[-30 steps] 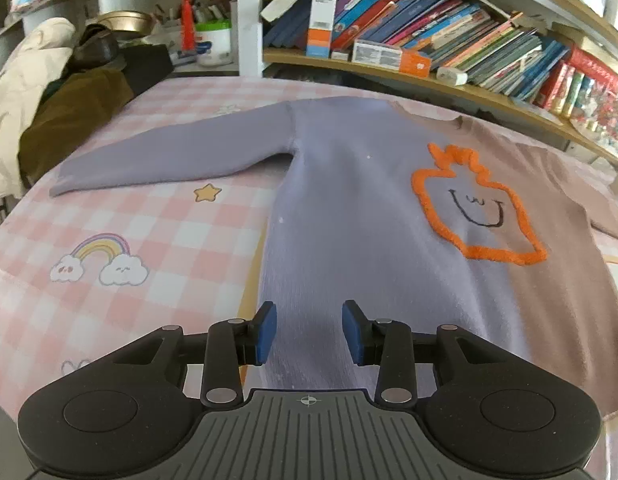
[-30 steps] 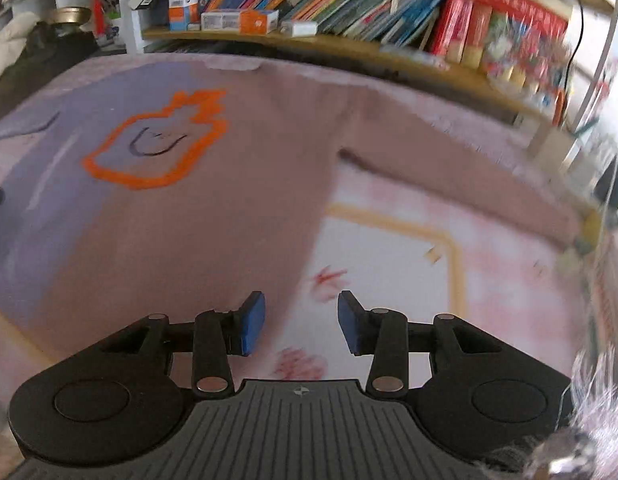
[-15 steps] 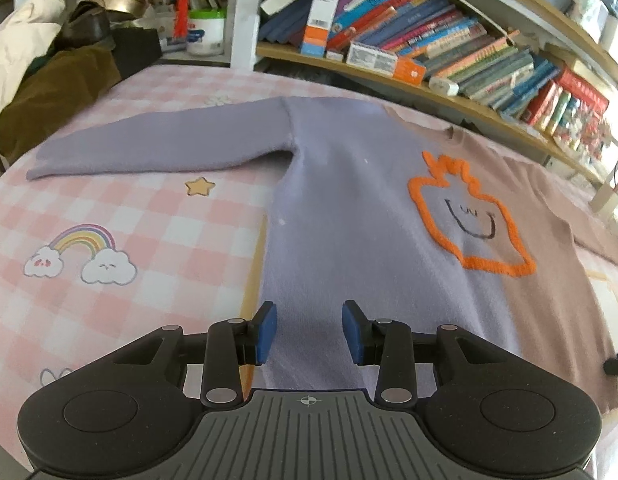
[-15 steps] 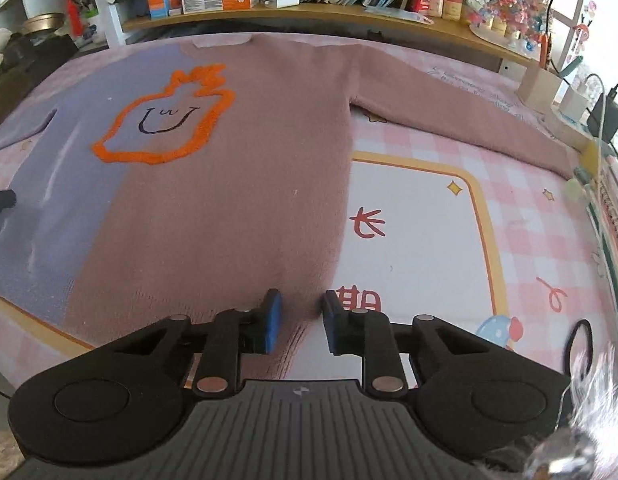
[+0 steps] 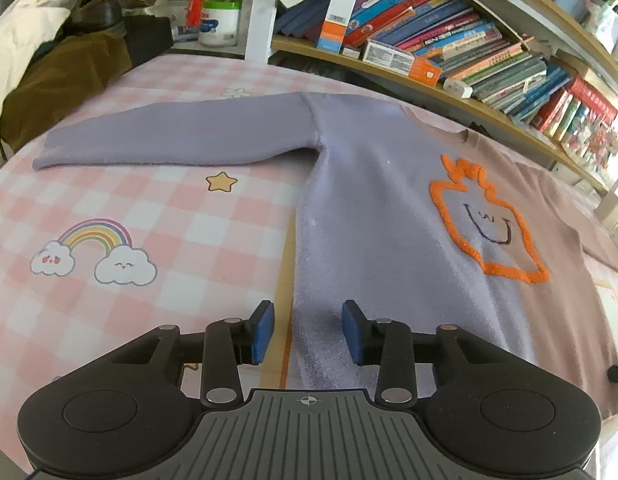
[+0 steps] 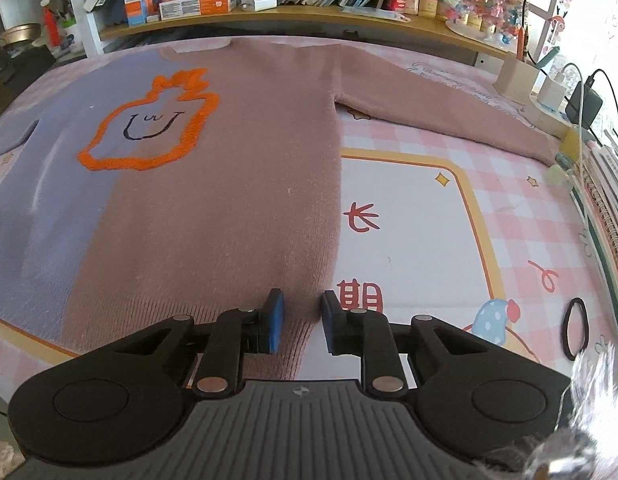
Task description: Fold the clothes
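A sweater (image 5: 369, 200), lilac on one half and dusty pink on the other (image 6: 237, 200), lies flat, front up. It has an orange outlined face on the chest, and both sleeves are spread out. My left gripper (image 5: 308, 330) straddles the lilac bottom hem corner. Its jaws are closing, the cloth edge lies between the pads, and they are not pressing on it. My right gripper (image 6: 302, 320) sits at the pink bottom hem corner with its jaws narrow. A puckered ridge of hem is pinched between them.
The sweater rests on a pink checked mat (image 5: 149, 208) with rainbow and star prints. A bookshelf (image 5: 429, 48) runs along the far side. A pile of clothes (image 5: 57, 68) sits at the far left. At the right lie a black hair tie (image 6: 575, 328) and a plugged-in charger (image 6: 585, 100).
The right jaws have narrowed onto the pink hem corner, and that view has steadied. The left jaws have come slightly closer together over the lilac hem corner.
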Motion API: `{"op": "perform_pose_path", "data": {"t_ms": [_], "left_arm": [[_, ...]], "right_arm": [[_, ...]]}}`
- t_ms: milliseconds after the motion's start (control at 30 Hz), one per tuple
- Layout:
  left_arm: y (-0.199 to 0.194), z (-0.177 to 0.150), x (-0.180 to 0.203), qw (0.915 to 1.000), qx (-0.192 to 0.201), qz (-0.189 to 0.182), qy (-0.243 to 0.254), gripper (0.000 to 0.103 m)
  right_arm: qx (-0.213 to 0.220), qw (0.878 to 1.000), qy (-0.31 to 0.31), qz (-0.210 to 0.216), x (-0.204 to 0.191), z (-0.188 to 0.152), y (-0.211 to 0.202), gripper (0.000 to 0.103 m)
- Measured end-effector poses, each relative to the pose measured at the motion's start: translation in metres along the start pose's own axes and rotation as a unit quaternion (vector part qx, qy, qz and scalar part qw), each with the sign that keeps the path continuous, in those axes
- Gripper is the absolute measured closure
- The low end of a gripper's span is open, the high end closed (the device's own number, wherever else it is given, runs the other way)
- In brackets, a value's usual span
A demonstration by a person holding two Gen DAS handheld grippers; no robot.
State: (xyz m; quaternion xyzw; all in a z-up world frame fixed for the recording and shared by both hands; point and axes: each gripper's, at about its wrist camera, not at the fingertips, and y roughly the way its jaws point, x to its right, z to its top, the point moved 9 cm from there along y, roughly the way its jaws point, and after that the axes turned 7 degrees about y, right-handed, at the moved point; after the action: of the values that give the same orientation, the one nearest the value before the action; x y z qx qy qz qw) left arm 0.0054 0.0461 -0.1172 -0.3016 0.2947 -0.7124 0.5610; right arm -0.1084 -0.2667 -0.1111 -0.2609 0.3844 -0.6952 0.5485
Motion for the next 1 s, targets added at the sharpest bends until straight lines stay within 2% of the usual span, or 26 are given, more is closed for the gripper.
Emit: {"op": "perform_pose_path", "data": {"t_ms": [33, 100, 200, 333, 667, 833, 933, 1000], "left_arm": [[0.001, 0.0, 0.001, 1.0, -0.003, 0.005, 0.006, 0.099], [-0.001, 0.003, 0.001, 0.9998, 0.001, 0.012, 0.017, 0.1], [-0.011, 0.018, -0.005, 0.9974, 0.035, 0.047, 0.042, 0.1], [0.009, 0.018, -0.007, 0.9957, -0.004, 0.047, 0.08, 0.1], [0.006, 0.009, 0.0, 0.9977, -0.007, 0.03, 0.06, 0.099], [0.005, 0.008, 0.002, 0.9976, -0.006, 0.038, 0.058, 0.098], [0.005, 0.009, 0.002, 0.9972, -0.008, 0.05, 0.054, 0.091], [0.004, 0.01, 0.0, 0.9974, -0.009, 0.053, 0.048, 0.09]], "right_arm": [[0.001, 1.0, 0.0, -0.002, 0.0, 0.0, 0.0, 0.085], [0.002, 1.0, 0.002, -0.004, -0.001, 0.0, 0.001, 0.086], [-0.001, 1.0, 0.007, 0.007, -0.005, 0.0, 0.001, 0.088], [0.006, 1.0, -0.005, 0.006, -0.012, -0.001, 0.001, 0.089], [0.015, 1.0, 0.002, -0.006, 0.0, 0.004, 0.004, 0.092], [0.015, 1.0, -0.005, 0.001, 0.001, 0.005, 0.004, 0.092], [0.012, 1.0, -0.018, 0.004, 0.0, 0.005, 0.005, 0.092], [0.011, 1.0, -0.023, 0.008, 0.0, 0.006, 0.005, 0.091]]}}
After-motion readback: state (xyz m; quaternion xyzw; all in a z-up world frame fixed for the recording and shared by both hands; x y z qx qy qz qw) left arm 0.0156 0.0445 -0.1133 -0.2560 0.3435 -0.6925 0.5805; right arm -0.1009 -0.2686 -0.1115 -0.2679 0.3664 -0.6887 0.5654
